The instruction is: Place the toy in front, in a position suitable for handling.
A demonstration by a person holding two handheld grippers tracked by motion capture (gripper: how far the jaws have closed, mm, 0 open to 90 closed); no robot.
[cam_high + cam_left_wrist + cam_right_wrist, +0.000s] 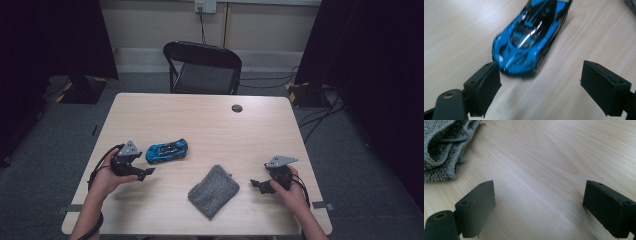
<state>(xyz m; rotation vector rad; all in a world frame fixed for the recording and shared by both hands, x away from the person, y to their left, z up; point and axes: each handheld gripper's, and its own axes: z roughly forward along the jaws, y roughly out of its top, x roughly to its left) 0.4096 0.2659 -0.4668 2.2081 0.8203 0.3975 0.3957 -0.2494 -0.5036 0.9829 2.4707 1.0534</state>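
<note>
A: What fills the middle of the high view?

B: The pale wooden desk [200, 120], with a black folding chair [202, 67] behind its far edge in the upper middle of the frame. Dark curtains close off the upper left and upper right corners, and cables trail over the grey floor at the right.

A: And on the desk?

B: Largest is a grey knitted cloth [214, 190], folded, low in the centre. Left of centre lies the blue toy car [167, 150], lengthwise across the frame. A small dark round cap [237, 108] sits in the desk top near the far edge.

A: Where are the tongs?

B: The left tongs [145, 173] are at the lower left, just beside the car's near end. In the left gripper view the jaws stand wide apart with nothing between them; the car [531, 35] is in the upper centre, its nose close to the left jaw, though I cannot tell if they touch. The right tongs [255, 184] are at the lower right, near the cloth's right edge but apart from it. In the right gripper view they too gape wide over bare wood, the cloth [444, 147] bunched in the upper left corner.

A: Anything between the left tongs and the car?

B: Only bare desk.
</note>
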